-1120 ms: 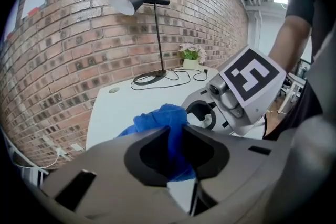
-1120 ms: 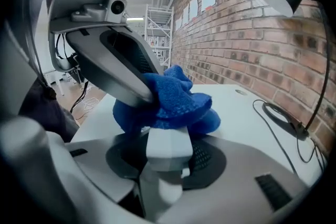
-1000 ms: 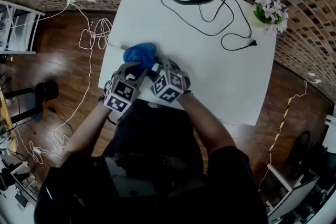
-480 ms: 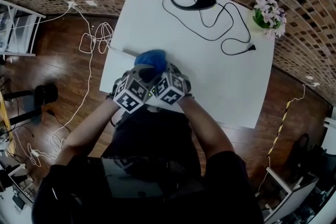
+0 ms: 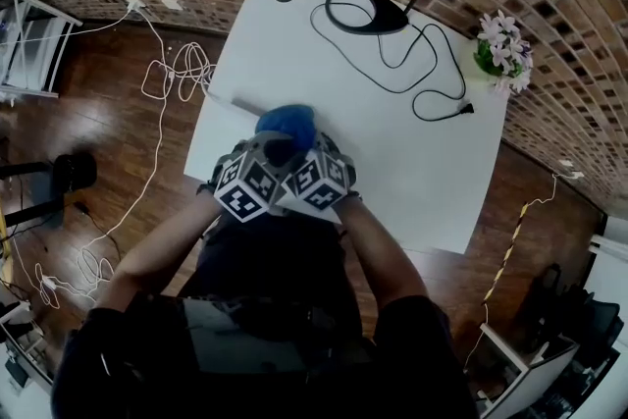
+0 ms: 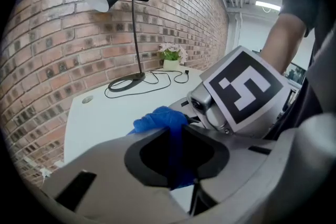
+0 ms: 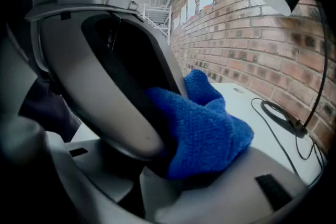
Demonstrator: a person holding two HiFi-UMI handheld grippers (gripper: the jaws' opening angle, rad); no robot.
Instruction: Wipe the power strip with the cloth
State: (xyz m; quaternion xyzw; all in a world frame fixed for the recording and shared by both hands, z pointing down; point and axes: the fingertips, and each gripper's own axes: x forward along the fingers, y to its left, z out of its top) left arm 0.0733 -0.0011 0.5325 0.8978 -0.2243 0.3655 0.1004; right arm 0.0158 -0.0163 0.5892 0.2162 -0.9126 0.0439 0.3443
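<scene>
A blue cloth [image 5: 287, 121] is bunched on the white table [image 5: 412, 152] near its front left edge. My left gripper [image 5: 275, 144] is shut on the cloth [image 6: 157, 119], which is squeezed between its black pads [image 6: 152, 157]. My right gripper [image 5: 309, 145] sits close beside it, marker cubes almost touching. In the right gripper view its jaws [image 7: 157, 173] look shut, with the cloth [image 7: 210, 134] bulging just over them. I cannot see what lies between them. No power strip shows; both grippers and the cloth cover that spot. A thin white cord [image 5: 234, 101] runs from the cloth to the table's left edge.
A black lamp base [image 5: 358, 10] with a looping black cord [image 5: 432, 83] stands at the back. A flower pot [image 5: 502, 39] is at the back right corner. White cables [image 5: 172, 74] lie on the wooden floor to the left. A brick wall is behind the table.
My left gripper has carried the cloth a little to the right, closer to the right gripper. The right gripper has stayed put.
</scene>
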